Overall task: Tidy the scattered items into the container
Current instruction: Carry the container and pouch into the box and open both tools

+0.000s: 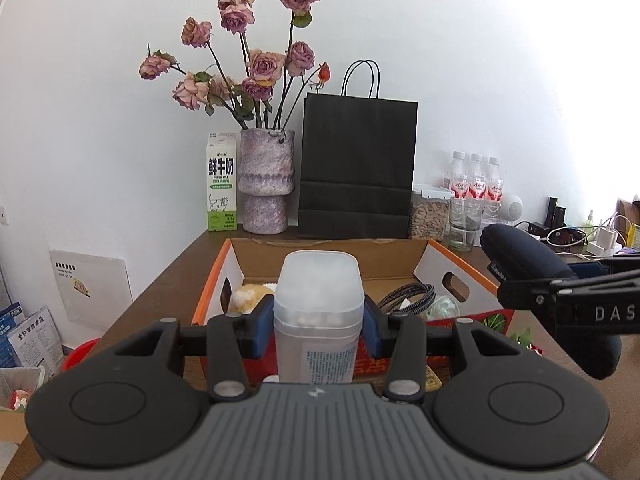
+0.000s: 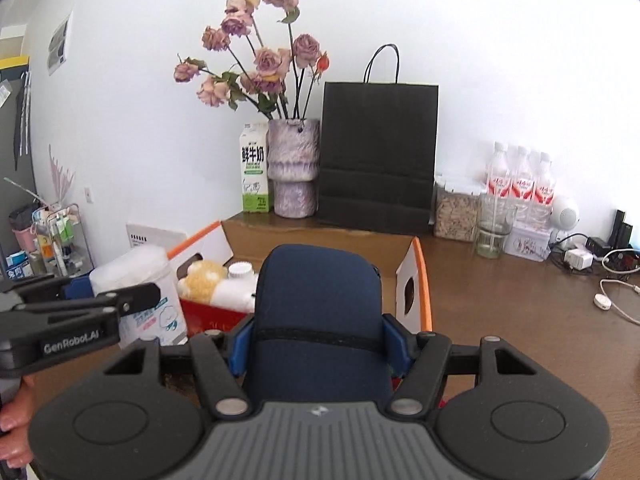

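Observation:
My left gripper is shut on a translucent white bottle and holds it upright just in front of the open cardboard box. My right gripper is shut on a navy blue zip case, held over the box's near edge. In the box lie a yellow plush toy, a white pill bottle and a coiled braided cable. The case also shows at the right of the left wrist view, and the held bottle at the left of the right wrist view.
Along the wall stand a milk carton, a vase of dried roses, a black paper bag, a jar, a glass and water bottles. Chargers and cables lie at the right on the brown table.

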`<action>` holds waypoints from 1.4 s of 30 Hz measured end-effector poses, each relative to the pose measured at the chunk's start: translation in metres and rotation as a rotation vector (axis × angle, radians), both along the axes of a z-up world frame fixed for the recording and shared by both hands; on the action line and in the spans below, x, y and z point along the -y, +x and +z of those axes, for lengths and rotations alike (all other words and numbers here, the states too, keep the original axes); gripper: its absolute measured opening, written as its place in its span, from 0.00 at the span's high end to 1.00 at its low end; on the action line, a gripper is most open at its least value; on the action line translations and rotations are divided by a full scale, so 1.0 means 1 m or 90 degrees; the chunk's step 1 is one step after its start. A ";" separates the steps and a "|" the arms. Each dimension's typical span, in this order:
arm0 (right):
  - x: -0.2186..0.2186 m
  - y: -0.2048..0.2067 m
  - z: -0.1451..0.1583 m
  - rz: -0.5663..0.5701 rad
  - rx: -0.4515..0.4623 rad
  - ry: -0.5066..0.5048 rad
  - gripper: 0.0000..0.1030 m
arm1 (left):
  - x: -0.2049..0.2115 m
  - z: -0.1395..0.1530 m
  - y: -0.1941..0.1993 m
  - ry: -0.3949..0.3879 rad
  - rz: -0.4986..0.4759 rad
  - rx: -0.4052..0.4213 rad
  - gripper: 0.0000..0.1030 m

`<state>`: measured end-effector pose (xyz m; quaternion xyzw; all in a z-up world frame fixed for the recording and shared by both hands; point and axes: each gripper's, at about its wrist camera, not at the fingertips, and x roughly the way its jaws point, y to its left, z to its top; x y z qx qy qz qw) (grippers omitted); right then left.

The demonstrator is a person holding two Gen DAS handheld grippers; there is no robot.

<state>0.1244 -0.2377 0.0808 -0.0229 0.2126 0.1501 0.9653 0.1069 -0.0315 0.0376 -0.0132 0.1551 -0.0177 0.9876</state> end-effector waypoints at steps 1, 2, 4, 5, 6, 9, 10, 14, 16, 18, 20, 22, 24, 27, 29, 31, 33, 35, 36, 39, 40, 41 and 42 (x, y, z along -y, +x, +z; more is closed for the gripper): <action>0.001 0.004 0.005 -0.003 0.005 0.005 0.39 | 0.000 0.003 0.001 0.002 0.002 0.004 0.57; 0.001 0.008 0.009 -0.007 0.009 0.008 0.39 | 0.001 0.006 0.003 0.002 0.003 0.009 0.57; 0.001 0.017 0.016 -0.012 0.016 0.014 0.39 | 0.001 0.012 0.007 0.002 0.005 0.018 0.57; 0.000 0.021 0.018 -0.014 0.018 0.017 0.39 | 0.001 0.014 0.010 0.001 0.006 0.022 0.57; -0.001 0.025 0.020 -0.015 0.020 0.021 0.39 | 0.001 0.017 0.012 0.001 0.007 0.026 0.57; -0.007 0.036 0.021 -0.015 0.021 0.029 0.39 | 0.000 0.021 0.022 -0.009 0.013 0.034 0.57; -0.011 0.040 0.019 -0.015 0.021 0.031 0.39 | 0.000 0.022 0.025 -0.013 0.015 0.036 0.57; -0.023 0.057 0.013 -0.013 0.017 0.028 0.39 | -0.002 0.026 0.039 -0.025 0.030 0.045 0.57; -0.028 0.067 0.009 -0.014 0.015 0.030 0.39 | -0.003 0.027 0.048 -0.029 0.037 0.049 0.57; -0.031 0.078 0.007 -0.018 0.014 0.037 0.39 | -0.003 0.028 0.057 -0.032 0.041 0.055 0.57; -0.032 0.090 0.004 -0.027 0.015 0.047 0.39 | -0.001 0.027 0.068 -0.032 0.049 0.057 0.57; -0.032 0.103 0.001 -0.041 0.016 0.057 0.39 | 0.000 0.025 0.083 -0.036 0.057 0.059 0.57; -0.032 0.119 -0.005 -0.053 0.015 0.070 0.39 | 0.001 0.021 0.099 -0.035 0.069 0.062 0.57; -0.034 0.136 -0.020 -0.058 -0.008 0.065 0.39 | 0.001 0.007 0.122 -0.011 0.092 0.064 0.57; -0.035 0.139 -0.030 -0.057 -0.018 0.050 0.39 | 0.003 -0.003 0.129 0.018 0.103 0.042 0.57; -0.036 0.143 -0.036 -0.066 -0.030 0.041 0.39 | 0.002 -0.010 0.131 0.023 0.100 0.031 0.57; -0.037 0.144 -0.041 -0.062 -0.038 0.042 0.39 | 0.003 -0.014 0.131 0.028 0.101 0.026 0.57; -0.038 0.143 -0.043 -0.062 -0.032 0.037 0.39 | 0.003 -0.017 0.131 0.030 0.099 0.025 0.57; -0.039 0.141 -0.043 -0.063 -0.027 0.033 0.39 | 0.003 -0.019 0.130 0.030 0.099 0.024 0.57; -0.041 0.140 -0.043 -0.064 -0.022 0.026 0.39 | 0.003 -0.021 0.130 0.031 0.101 0.025 0.57; -0.041 0.140 -0.044 -0.063 -0.022 0.025 0.39 | 0.002 -0.021 0.130 0.030 0.102 0.026 0.57; -0.041 0.140 -0.044 -0.064 -0.022 0.025 0.39 | 0.002 -0.022 0.130 0.029 0.103 0.026 0.57; -0.041 0.140 -0.044 -0.064 -0.021 0.025 0.38 | 0.001 -0.022 0.131 0.029 0.105 0.027 0.57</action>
